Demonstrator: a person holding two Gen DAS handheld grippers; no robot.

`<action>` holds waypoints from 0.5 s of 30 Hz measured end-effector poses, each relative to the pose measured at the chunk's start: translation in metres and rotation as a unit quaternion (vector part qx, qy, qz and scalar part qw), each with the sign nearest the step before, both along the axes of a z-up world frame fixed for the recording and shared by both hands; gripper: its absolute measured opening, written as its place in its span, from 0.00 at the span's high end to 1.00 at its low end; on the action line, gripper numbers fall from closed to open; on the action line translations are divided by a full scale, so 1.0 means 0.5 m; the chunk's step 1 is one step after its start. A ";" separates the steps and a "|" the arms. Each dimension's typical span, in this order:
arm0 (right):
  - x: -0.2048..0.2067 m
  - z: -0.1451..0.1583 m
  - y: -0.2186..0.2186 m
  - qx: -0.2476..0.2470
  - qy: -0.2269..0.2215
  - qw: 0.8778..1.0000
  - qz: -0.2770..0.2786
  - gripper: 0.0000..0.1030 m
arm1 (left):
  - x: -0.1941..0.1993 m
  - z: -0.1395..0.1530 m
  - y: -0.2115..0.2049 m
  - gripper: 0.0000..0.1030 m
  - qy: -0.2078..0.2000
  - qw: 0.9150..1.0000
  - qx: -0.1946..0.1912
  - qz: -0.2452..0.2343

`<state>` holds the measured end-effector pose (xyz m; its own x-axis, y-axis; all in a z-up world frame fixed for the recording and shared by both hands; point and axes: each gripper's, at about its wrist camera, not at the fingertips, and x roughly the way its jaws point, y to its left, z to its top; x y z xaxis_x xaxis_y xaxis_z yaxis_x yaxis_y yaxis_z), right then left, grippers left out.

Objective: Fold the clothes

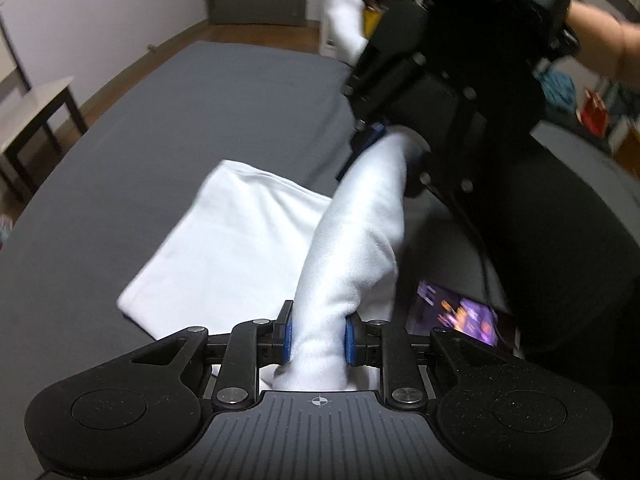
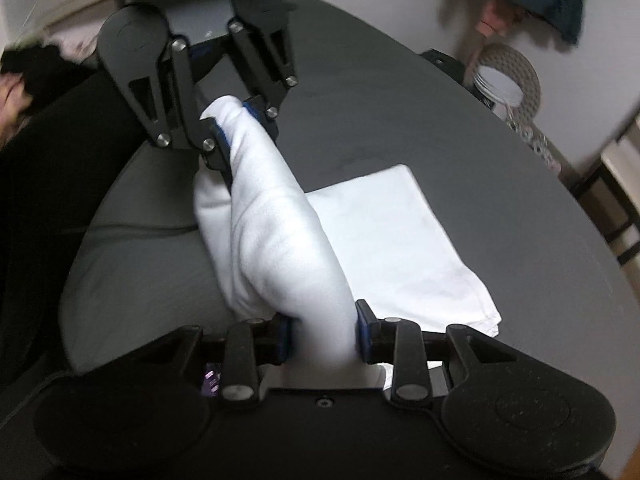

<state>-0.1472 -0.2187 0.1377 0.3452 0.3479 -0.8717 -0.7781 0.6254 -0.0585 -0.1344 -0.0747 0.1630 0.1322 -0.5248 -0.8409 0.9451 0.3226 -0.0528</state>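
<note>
My left tongs [image 1: 318,338] clenched on one end of white garment [image 1: 360,240], blue pads pinching bunched cloth. Garment lifted in thick roll spanning between both tongs, rest of it lying flat on grey bed [image 1: 180,120] below and beyond tongs. My right tongs [image 2: 323,340] clenched on opposite end of same garment [image 2: 280,232]. Both tongs face each other, near, above bed [image 2: 400,100].

- The white garment [image 1: 240,236] looks like soft, matt knit cloth.
- The bed sheet [image 1: 208,112] is smooth, matt grey fabric.
- The left gripper [image 1: 318,338] is matt black plastic, with shiny metal pins.
</note>
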 end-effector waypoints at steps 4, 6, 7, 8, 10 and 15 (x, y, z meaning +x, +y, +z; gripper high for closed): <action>0.075 -0.010 -0.035 0.028 0.017 0.999 -0.035 0.69 | 0.064 -0.053 -0.011 0.78 0.009 1.000 -0.001 0.024; 0.109 -0.028 -0.050 0.040 0.026 0.998 -0.051 0.69 | 0.099 -0.089 -0.022 0.77 0.014 0.999 0.001 0.035; 0.124 -0.037 -0.056 0.046 0.029 0.997 -0.059 0.69 | 0.111 -0.101 -0.025 0.76 0.017 0.999 0.002 0.041; 0.138 -0.046 -0.062 0.051 0.034 0.996 -0.066 0.68 | 0.121 -0.111 -0.029 0.76 0.020 0.999 0.003 0.047; 0.165 -0.065 -0.076 0.063 0.043 0.994 -0.079 0.68 | 0.150 -0.124 -0.043 0.73 0.025 0.998 0.006 0.057; 0.224 -0.115 -0.118 0.102 0.074 0.984 -0.122 0.60 | 0.198 -0.166 -0.042 0.57 0.037 0.995 0.011 0.097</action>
<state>-0.0353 -0.2776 0.0801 0.3142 0.4440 -0.8391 -0.5934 0.7818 0.1914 -0.0354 -0.0958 0.0798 0.1657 -0.4762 -0.8636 0.8589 0.5000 -0.1108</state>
